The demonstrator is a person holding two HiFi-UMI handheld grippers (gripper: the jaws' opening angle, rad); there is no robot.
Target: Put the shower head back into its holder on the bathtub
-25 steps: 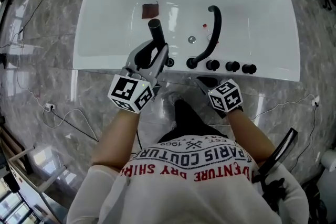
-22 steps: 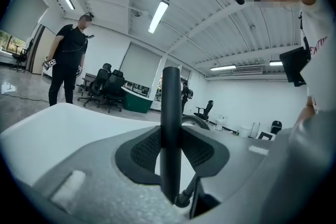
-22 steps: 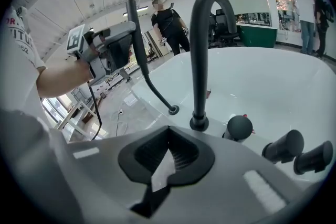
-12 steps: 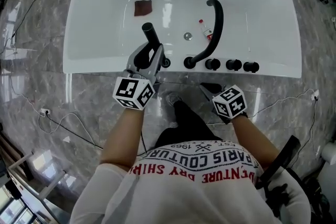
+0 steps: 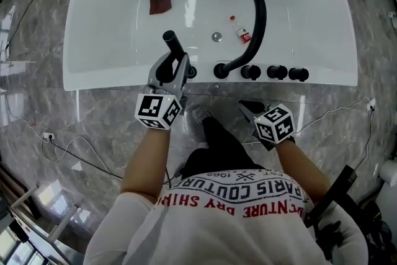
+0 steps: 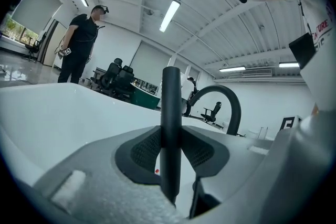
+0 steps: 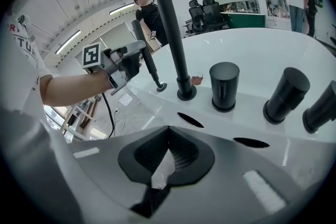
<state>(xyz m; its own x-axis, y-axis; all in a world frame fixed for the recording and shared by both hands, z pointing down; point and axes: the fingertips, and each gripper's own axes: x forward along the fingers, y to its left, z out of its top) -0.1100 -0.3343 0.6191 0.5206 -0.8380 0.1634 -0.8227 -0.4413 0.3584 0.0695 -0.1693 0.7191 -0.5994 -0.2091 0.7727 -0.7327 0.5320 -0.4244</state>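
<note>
Head view first: my left gripper [image 5: 170,69] is closed on the black shower head [image 5: 172,45]. The shower head stands tilted over the near rim of the bathtub [image 5: 99,65], with its lower end at the small round holder [image 5: 191,72], just beside the foot of the spout [image 5: 259,15]. From above I cannot tell if the end sits inside the holder or only rests on its edge. If I let go while it only rests, I judge it would tip and slide into the bathtub or drop to the floor [image 5: 37,102]. My right gripper [image 5: 249,106] hangs below the rim, well apart from the work, so it could not catch anything. Left gripper view next: my pads press on the thin black stem from both sides and it stands upright between them. The holder is hidden under my own jaws, so I aim blind here, and a slanted push could jam the end against the holder or scratch the white rim. Right gripper view last: these jaws are shut together with nothing between them. This view shows best the lower end meeting the holder [image 7: 160,87]; the knobs [image 7: 224,86] are near but not in the way.
</note>
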